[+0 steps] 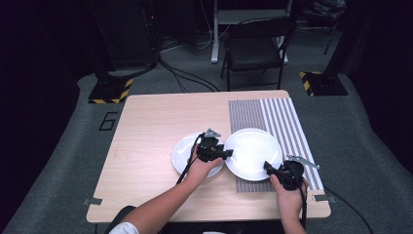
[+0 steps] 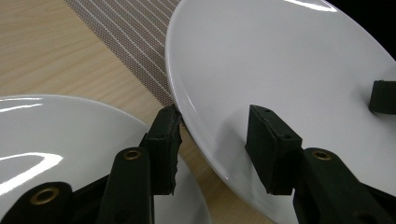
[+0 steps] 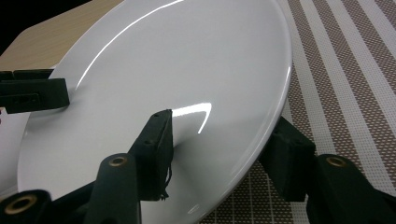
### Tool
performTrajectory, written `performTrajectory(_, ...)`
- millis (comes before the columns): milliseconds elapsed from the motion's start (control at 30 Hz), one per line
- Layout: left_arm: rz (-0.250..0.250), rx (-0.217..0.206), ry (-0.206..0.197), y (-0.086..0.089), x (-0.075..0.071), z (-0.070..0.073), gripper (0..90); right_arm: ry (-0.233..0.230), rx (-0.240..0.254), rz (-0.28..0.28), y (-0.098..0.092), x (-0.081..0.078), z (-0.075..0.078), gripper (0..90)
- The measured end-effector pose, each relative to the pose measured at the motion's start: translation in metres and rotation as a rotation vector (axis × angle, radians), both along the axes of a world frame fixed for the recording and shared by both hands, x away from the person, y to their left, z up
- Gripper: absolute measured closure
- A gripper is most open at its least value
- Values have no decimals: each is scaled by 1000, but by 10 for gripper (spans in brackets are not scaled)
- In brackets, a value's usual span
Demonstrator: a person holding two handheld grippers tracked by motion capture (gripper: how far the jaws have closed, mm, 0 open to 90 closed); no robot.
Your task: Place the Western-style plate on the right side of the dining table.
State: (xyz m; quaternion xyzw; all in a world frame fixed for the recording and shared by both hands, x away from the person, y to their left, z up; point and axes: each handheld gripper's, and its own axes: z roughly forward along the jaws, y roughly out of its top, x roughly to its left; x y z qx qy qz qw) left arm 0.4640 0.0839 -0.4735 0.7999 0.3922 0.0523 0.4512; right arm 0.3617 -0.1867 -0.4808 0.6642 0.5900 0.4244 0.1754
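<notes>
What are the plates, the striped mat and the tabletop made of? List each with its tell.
Lifted plate: glazed ceramic or similar, judging by its glossy white surface with sharp highlights.
Second plate: same look.
Striped mat: woven vinyl or fabric mesh; the fine grid weave shows.
Table: light wood or laminate; faint grain, matte.

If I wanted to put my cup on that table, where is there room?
The bare wood left of the left plate and along the far edge is free, as is the far part of the striped mat. The near middle is crowded: both grippers grip the right plate.
</notes>
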Motion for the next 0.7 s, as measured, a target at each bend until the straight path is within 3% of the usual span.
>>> performTrajectory(700,-26,-2,-20,-12,3,11,548,-7,16,-34,-10,-5,7,463)
